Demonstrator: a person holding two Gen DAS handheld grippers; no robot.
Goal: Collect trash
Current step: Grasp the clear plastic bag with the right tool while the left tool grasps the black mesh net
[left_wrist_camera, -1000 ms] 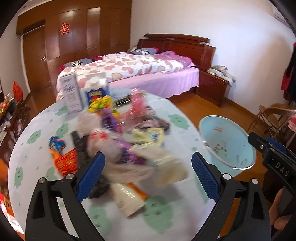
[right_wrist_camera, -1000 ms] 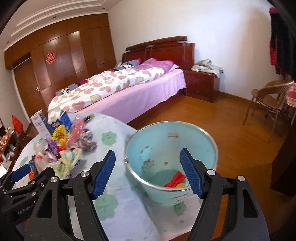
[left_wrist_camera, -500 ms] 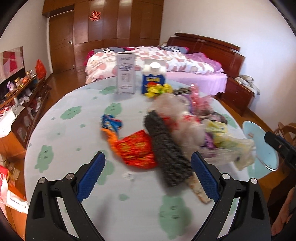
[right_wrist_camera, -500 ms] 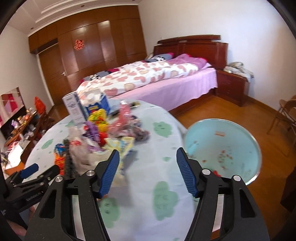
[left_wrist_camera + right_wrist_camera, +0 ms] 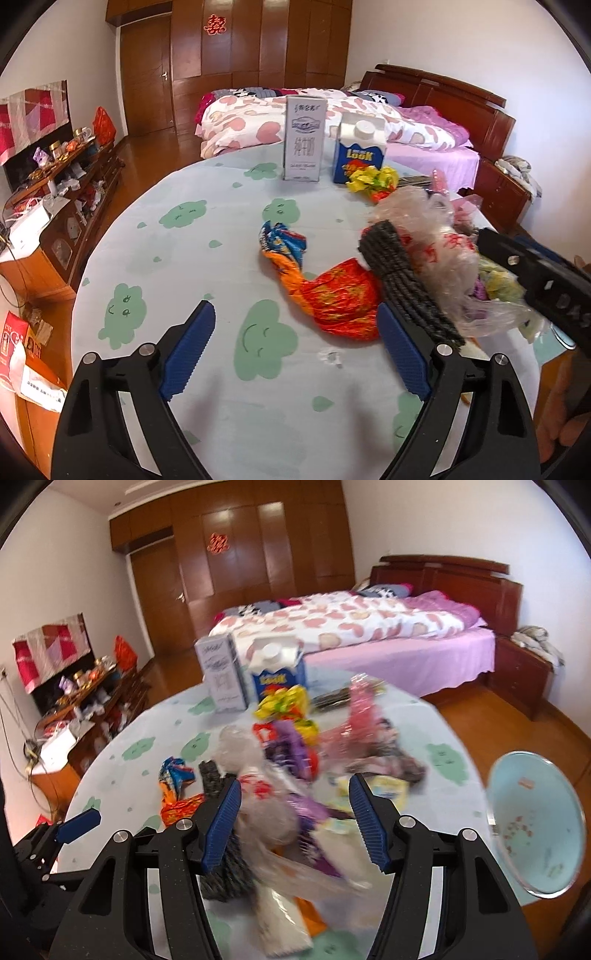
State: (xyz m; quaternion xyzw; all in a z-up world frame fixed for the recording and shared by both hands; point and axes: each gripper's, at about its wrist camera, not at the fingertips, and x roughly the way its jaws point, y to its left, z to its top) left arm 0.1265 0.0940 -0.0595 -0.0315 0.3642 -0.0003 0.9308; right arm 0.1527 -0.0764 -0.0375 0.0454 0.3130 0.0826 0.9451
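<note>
Grippers both spread wide, nothing between the blue pads. Left gripper hangs over bare tablecloth of the round table with pale cloth printed in green smiling clouds; its right pad sits just beside the crumpled red-and-orange foil wrapper. Right gripper hangs over the near end of the trash heap, motion-blurred in that view.

Landmark: red-and-orange foil wrapper.
- Touching it on the right: dark ribbed knitted strip, lying lengthwise toward the camera.
- Just beyond it, joined by a twisted orange neck: crumpled blue-and-white wrapper.
- Right of it, past the strip: clear crinkled plastic bag with red print, partly covered by the right gripper's black body in the left view.
- Farther back and right: yellow crumpled wrapper, touching the foot of the blue-and-white carton with white screw cap.
- Beside that carton, left: tall grey-white milk box, upright.
- Well right of it, off the table edge: light blue plastic bucket, rim tilted toward the camera.
- Far behind: bed with heart-print quilt.
</note>
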